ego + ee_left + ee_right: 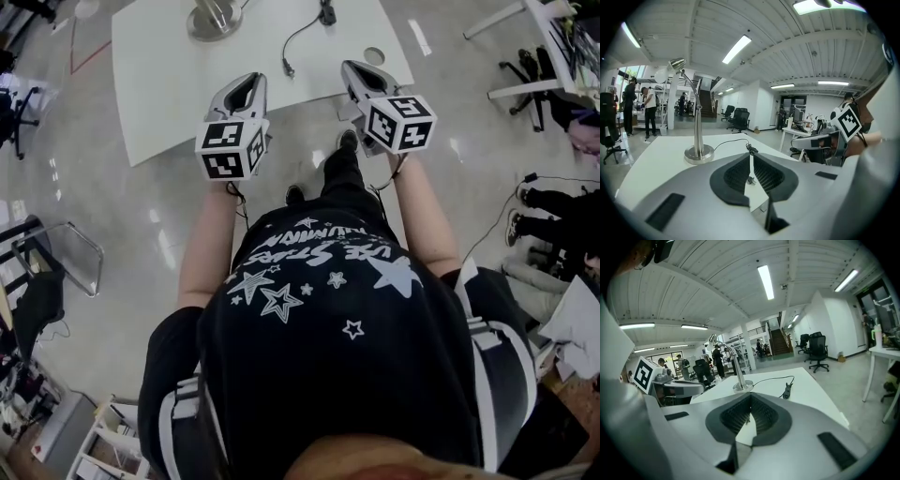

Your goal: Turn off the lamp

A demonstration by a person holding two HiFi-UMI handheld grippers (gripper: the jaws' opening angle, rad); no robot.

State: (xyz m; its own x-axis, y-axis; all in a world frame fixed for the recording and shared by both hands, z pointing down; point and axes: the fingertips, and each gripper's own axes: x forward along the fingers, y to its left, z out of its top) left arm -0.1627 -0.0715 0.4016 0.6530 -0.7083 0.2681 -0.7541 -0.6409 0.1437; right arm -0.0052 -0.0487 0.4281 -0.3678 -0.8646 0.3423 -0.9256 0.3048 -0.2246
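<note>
The silver desk lamp [697, 136] stands on the white table [169, 84], with its round base [214, 19] at the far edge. Its black cord runs across the table to an inline switch [751, 150], [787, 391], and the plug end [289, 70] lies loose nearer me. I cannot tell whether the lamp head [677, 63] is lit. My left gripper [251, 82], [751, 157] hovers over the near table edge, its jaws together with nothing between them. My right gripper [354, 67], [750, 397] is level with it, also shut and empty. Both point toward the lamp [739, 376].
A small round white cap [374, 55] lies on the table near the right gripper. Office chairs [816, 350], further desks [799, 133] and standing people [649, 112] fill the room behind. A metal chair [56, 262] stands on the floor to my left.
</note>
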